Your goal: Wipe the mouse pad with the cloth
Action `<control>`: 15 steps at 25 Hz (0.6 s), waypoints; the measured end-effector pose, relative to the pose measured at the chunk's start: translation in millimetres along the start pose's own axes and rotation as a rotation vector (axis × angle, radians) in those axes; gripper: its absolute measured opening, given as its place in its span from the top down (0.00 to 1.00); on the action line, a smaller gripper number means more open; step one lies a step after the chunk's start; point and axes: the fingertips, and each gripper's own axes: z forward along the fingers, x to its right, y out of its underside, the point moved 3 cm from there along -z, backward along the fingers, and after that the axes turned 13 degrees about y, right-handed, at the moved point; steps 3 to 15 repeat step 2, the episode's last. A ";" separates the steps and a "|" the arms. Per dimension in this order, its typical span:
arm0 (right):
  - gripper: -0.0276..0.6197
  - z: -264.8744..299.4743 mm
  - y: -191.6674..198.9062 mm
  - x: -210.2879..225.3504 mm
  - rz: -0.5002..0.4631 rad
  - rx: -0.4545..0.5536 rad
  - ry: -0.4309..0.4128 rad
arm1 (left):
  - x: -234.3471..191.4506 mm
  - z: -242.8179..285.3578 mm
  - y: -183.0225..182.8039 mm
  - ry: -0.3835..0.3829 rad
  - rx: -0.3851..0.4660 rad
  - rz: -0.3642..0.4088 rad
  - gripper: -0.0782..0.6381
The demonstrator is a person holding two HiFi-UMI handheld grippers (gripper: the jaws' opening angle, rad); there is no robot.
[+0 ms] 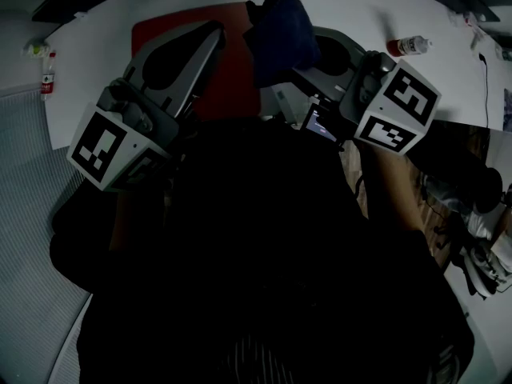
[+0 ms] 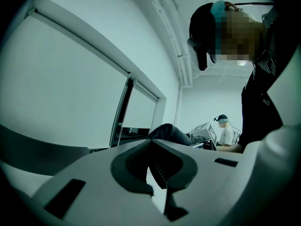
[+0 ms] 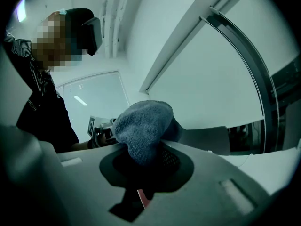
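Note:
A red mouse pad (image 1: 232,70) lies on the white table (image 1: 96,46) in the head view. My right gripper (image 1: 294,61) is shut on a dark blue cloth (image 1: 280,30), which bunches up over the pad's right edge. In the right gripper view the cloth (image 3: 141,126) bulges out of the right gripper (image 3: 146,149), with a sliver of red pad (image 3: 143,197) below. My left gripper (image 1: 216,30) hangs over the pad's middle, shut with nothing in it. In the left gripper view the left gripper (image 2: 151,143) points upward, and the cloth (image 2: 171,133) shows just behind it.
A small bottle with a red cap (image 1: 408,46) lies at the table's back right, and another bottle (image 1: 48,74) is off the left edge. A thin cable (image 1: 485,78) runs at the far right. Another person (image 2: 226,132) works in the background.

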 end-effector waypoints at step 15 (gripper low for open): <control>0.86 -2.0 -2.6 -2.2 -0.009 0.004 -0.002 | 3.5 -0.6 -2.4 -0.002 -0.001 0.006 0.88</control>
